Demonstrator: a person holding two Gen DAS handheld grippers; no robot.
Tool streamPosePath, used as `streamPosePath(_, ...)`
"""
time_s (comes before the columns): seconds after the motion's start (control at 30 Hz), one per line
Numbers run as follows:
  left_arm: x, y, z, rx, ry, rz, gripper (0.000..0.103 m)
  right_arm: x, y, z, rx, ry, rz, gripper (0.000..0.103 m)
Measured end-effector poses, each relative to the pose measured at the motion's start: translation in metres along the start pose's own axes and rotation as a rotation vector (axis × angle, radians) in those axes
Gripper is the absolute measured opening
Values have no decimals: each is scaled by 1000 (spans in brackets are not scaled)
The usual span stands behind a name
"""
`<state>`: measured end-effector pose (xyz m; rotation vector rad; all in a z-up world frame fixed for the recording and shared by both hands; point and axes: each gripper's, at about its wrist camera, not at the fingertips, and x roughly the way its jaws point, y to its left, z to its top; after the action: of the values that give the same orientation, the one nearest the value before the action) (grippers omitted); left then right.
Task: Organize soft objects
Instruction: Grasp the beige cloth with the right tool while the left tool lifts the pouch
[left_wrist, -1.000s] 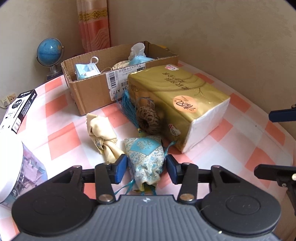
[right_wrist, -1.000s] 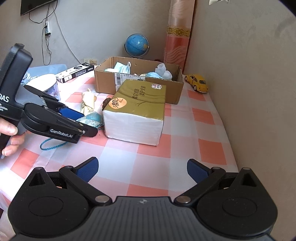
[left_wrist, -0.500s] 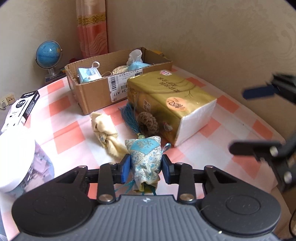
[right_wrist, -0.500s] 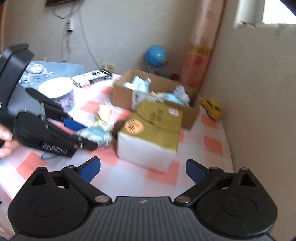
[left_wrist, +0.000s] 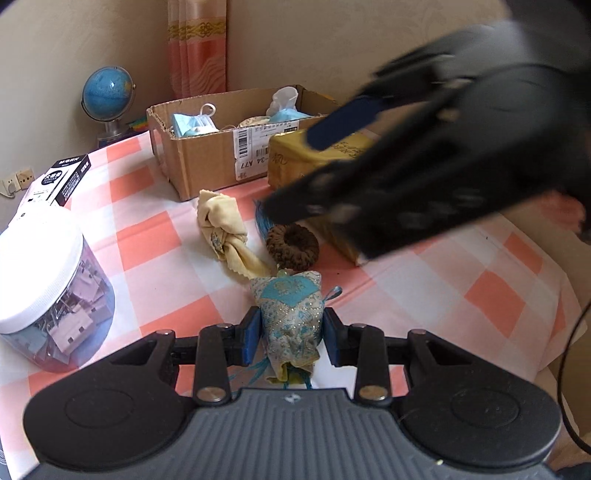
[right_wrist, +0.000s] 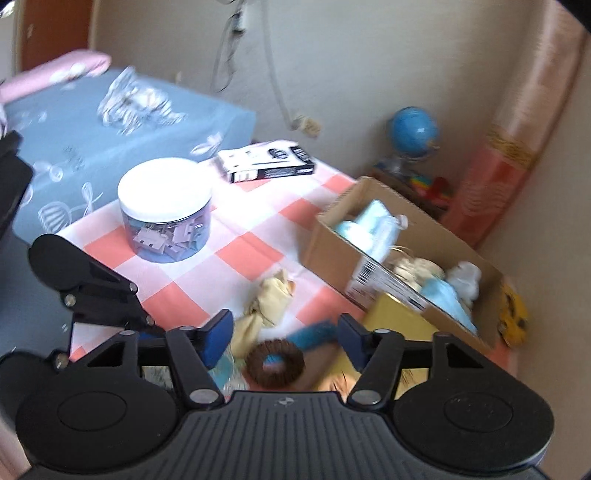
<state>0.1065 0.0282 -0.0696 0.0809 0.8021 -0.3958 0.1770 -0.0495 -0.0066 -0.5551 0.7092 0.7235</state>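
My left gripper (left_wrist: 290, 339) is shut on the blue embroidered sachet (left_wrist: 288, 314), which rests on the checked cloth. Just beyond it lie a brown scrunchie (left_wrist: 293, 245) and a knotted yellow cloth (left_wrist: 225, 229). My right gripper (right_wrist: 284, 332) hovers over the scrunchie (right_wrist: 275, 363); its jaws are closing, and no pad touches anything. From the left wrist view it is a blurred black shape (left_wrist: 406, 166) over the gold tissue pack (left_wrist: 291, 158). The cardboard box (left_wrist: 199, 162) behind holds face masks and other soft items.
A white-lidded jar of clips (right_wrist: 166, 210) and a black-and-white carton (right_wrist: 266, 162) stand at the left. A globe (right_wrist: 412, 129) sits in the corner, and a yellow toy car (right_wrist: 513, 314) lies beyond the box (right_wrist: 332, 240). The table's edge runs near the right wall.
The right gripper has swung left and rolled, from over the tissue pack to above the scrunchie, with its jaws narrowing. The left gripper has closed onto the sachet and kept hold.
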Motion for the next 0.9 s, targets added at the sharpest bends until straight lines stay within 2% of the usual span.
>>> streamPosePath(0.1, 0, 1, -1, -4, -1, -6, 34, 21, -6, 10, -3, 50, 41, 56)
streamPosePath(0.37, 3, 3, 0, -9, 0, -17, 34, 60, -4, 20, -7, 128, 84, 54)
streamPosePath(0.5, 4, 4, 0, -7, -1, -20, 34, 69, -3, 21, 7, 131, 84, 51)
streamPosePath(0.57, 4, 3, 0, -3, -1, -19, 34, 74, -4, 20, 15, 137, 78, 42)
streamPosePath(0.6, 4, 3, 0, -2, 0, -19, 34, 76, -4, 20, 20, 142, 78, 33)
streamPosePath(0.63, 4, 3, 0, -1, 0, -19, 34, 78, -5, 20, 28, 144, 79, 30)
streamPosePath(0.9, 1, 1, 2, 13, 4, -27, 33, 60, -11, 21, 44, 106, 75, 26)
